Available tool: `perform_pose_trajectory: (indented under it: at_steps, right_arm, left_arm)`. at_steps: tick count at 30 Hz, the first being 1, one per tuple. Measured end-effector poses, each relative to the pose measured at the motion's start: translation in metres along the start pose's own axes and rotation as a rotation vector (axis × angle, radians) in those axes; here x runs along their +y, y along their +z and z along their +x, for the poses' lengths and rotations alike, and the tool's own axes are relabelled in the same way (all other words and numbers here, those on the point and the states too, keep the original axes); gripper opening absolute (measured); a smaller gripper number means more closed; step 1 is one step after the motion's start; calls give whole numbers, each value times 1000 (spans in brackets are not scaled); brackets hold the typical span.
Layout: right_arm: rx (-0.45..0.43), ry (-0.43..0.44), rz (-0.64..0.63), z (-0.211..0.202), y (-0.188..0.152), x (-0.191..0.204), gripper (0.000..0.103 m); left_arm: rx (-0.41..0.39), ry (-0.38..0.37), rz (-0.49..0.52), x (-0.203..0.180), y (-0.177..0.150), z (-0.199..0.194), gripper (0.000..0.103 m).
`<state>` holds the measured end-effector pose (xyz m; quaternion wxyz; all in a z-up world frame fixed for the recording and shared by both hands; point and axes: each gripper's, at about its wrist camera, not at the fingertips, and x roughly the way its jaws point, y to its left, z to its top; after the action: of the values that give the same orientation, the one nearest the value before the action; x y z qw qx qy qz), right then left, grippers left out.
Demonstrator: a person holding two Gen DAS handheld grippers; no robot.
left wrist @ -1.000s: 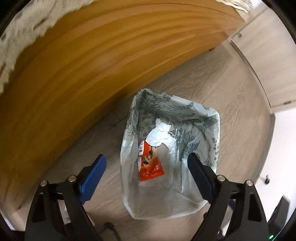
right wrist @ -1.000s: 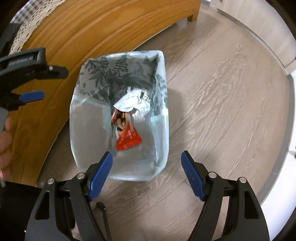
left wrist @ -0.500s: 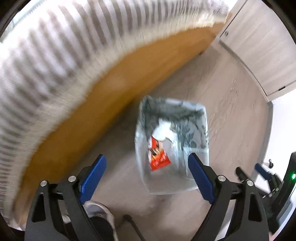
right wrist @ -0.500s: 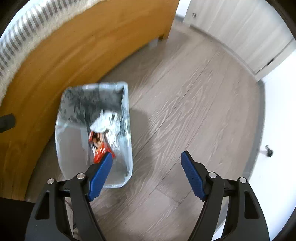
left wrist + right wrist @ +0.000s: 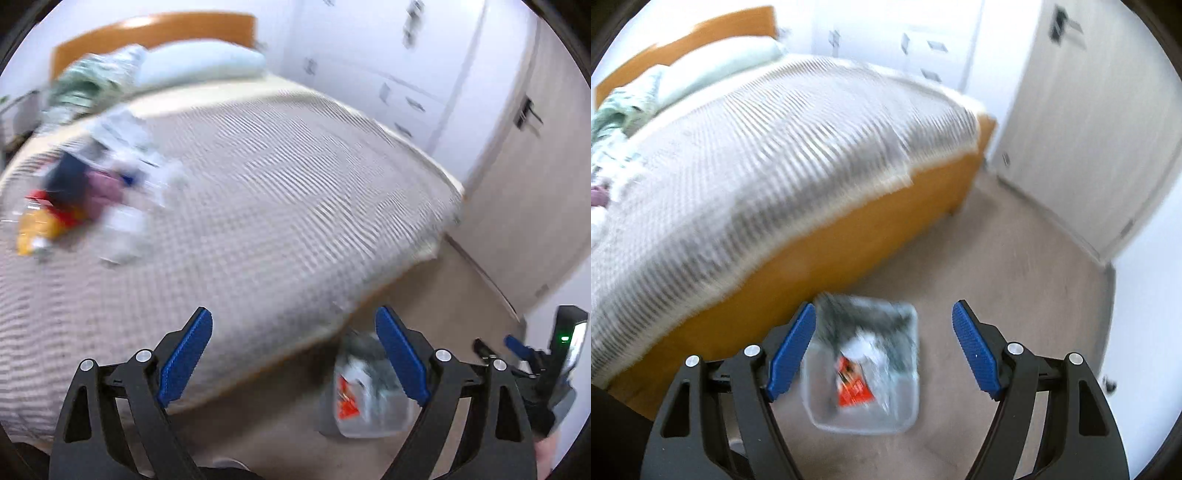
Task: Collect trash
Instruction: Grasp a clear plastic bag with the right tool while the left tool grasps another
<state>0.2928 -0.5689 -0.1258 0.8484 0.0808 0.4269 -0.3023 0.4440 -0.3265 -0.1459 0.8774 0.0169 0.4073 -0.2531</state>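
A clear bin [image 5: 827,406] lined with a leaf-print bag stands on the floor beside the bed, holding a red wrapper [image 5: 854,387] and crumpled white paper [image 5: 866,341]. The same bin [image 5: 365,413] shows low in the left wrist view. My right gripper [image 5: 884,347] hovers high above the bin, open and empty. My left gripper [image 5: 293,354] is open and empty too, raised over the bed's edge. A blurred pile of trash [image 5: 74,199] lies on the bedspread [image 5: 258,192] at the left: red, yellow, dark blue and white pieces.
The bed [image 5: 849,243] has an orange wooden frame and pale pillows [image 5: 199,66] at its head. White cupboards [image 5: 406,74] and a pale wood door [image 5: 1089,129] line the far side. Grey wood floor [image 5: 1015,277] lies open right of the bin.
Both grippers rose and tilted up from looking straight down into the bin. The bed top and the trash pile on it came into view. The bin shrank toward the bottom.
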Motion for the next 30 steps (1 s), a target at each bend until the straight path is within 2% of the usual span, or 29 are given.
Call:
perform_pose_trajectory:
  at_steps: [5,11,16,19,21,25,27,28,30]
  right_arm:
    - [-132,36,-115,-33,27,64,73]
    - [-194,239,-269,-52,36,158,73]
    - [-218,372,-349,-48,39,234,73]
    - [-230,423,-375,-42,39,278,73]
    - [-207,518,-411,-33,46,312,73]
    - [-175,578,-443,-14,57,373,73]
    - [-99,568,-417,12,64,399,73]
    - [-68,595,-403,19,65,406,72]
    - [-27,665,-367,32,67,412,43]
  left_arm:
    - [-77,88,-110,91,6,-31,87]
    - [-126,96,-263,198,-4,-46,87]
    - [-127,116,-389,277,-16,-48,86]
    - [-109,142,-416,297,-23,-44,86]
    - [-103,153,-420,307,-25,-43,86]
    - [-88,163,-403,309,-23,-37,86]
    - [-73,170,-395,307,-22,-32,86]
    - [-69,166,-392,306,-20,-28,86]
    - [-57,157,-373,299,-18,-20,86]
